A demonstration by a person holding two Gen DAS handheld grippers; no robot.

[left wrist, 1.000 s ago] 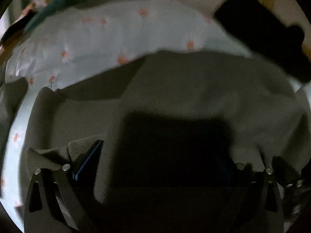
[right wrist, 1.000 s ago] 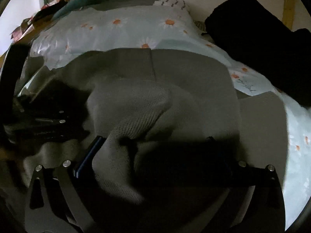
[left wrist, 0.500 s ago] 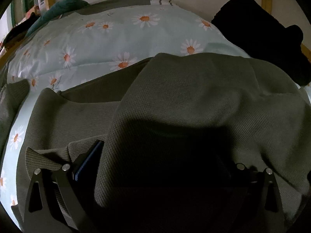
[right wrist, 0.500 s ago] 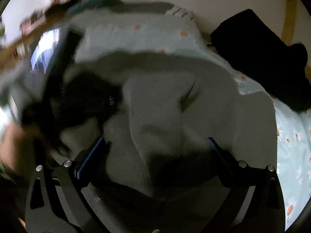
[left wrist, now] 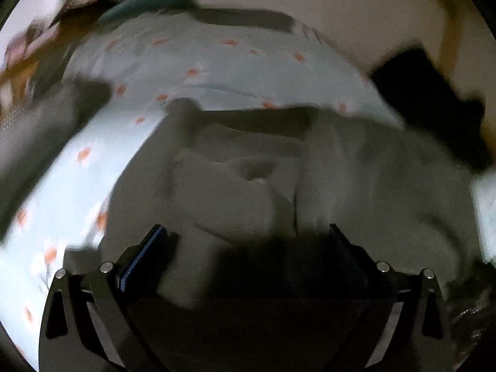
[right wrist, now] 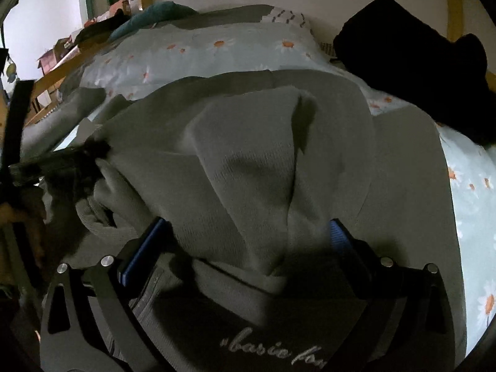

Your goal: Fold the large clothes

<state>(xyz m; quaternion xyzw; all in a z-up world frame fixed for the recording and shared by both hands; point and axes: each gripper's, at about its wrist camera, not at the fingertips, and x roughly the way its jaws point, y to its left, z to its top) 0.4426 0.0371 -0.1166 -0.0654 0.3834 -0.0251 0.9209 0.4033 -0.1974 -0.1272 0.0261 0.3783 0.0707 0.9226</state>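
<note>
A large grey-green knit sweater point(left wrist: 356, 179) lies bunched on a pale blue daisy-print bedsheet point(left wrist: 217, 71). In the left wrist view my left gripper point(left wrist: 245, 235) has its jaws wide apart, with sweater folds lying between the blue-padded fingers point(left wrist: 142, 254). In the right wrist view the sweater point(right wrist: 254, 167) is heaped up with a fold draped between the spread fingers point(right wrist: 145, 248) of my right gripper point(right wrist: 248, 232). White script lettering point(right wrist: 272, 352) shows on its lower part. The left gripper point(right wrist: 62, 161) appears at the left, against the sweater's edge.
A black garment point(right wrist: 412, 55) lies at the back right of the bed, also in the left wrist view point(left wrist: 434, 99). A teal cloth point(right wrist: 155, 12) and grey pillow sit at the head. A wooden bed rail point(right wrist: 59, 74) runs along the left; a wall stands behind.
The left view has swung left and pulled back, blurred by motion, and the sweater now lies lower and more bunched before it. The right view has steadied; the heap stays between its fingers.
</note>
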